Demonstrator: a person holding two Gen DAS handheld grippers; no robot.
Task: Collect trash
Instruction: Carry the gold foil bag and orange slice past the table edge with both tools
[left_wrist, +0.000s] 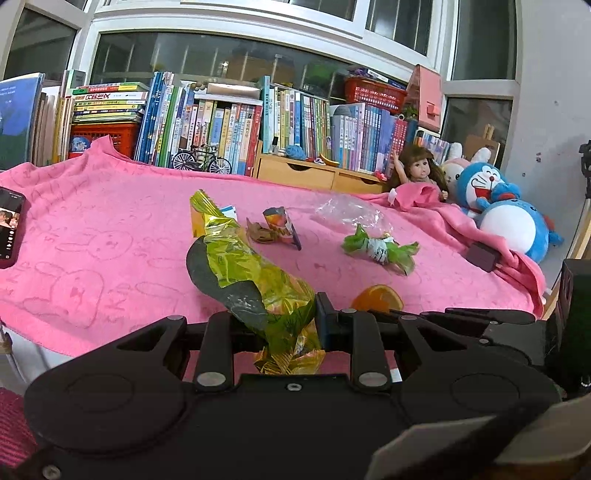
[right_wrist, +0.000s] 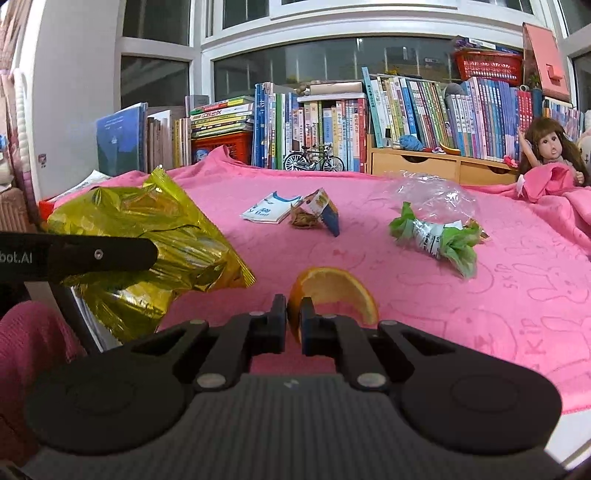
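Trash lies scattered on a pink towel (left_wrist: 92, 236). A crinkled yellow-green foil bag (left_wrist: 251, 266) sticks up between the fingers of my left gripper (left_wrist: 284, 314), which is shut on it; the right wrist view shows the same bag (right_wrist: 147, 229) at the left. My right gripper (right_wrist: 293, 314) is shut on the rim of an orange slice (right_wrist: 332, 291), just above the towel (right_wrist: 480, 295). Farther back lie a green wrapper (right_wrist: 436, 240), a clear plastic bag (right_wrist: 432, 199), a crumpled carton (right_wrist: 317, 216) and a white-blue packet (right_wrist: 269, 212).
A phone (left_wrist: 9, 229) rests at the towel's left edge. A doll (left_wrist: 417, 168), plush toys (left_wrist: 509, 225) and a black charger (left_wrist: 482, 256) sit at the right. Books (left_wrist: 221, 125) and a wooden drawer box (left_wrist: 317, 173) line the back under the window.
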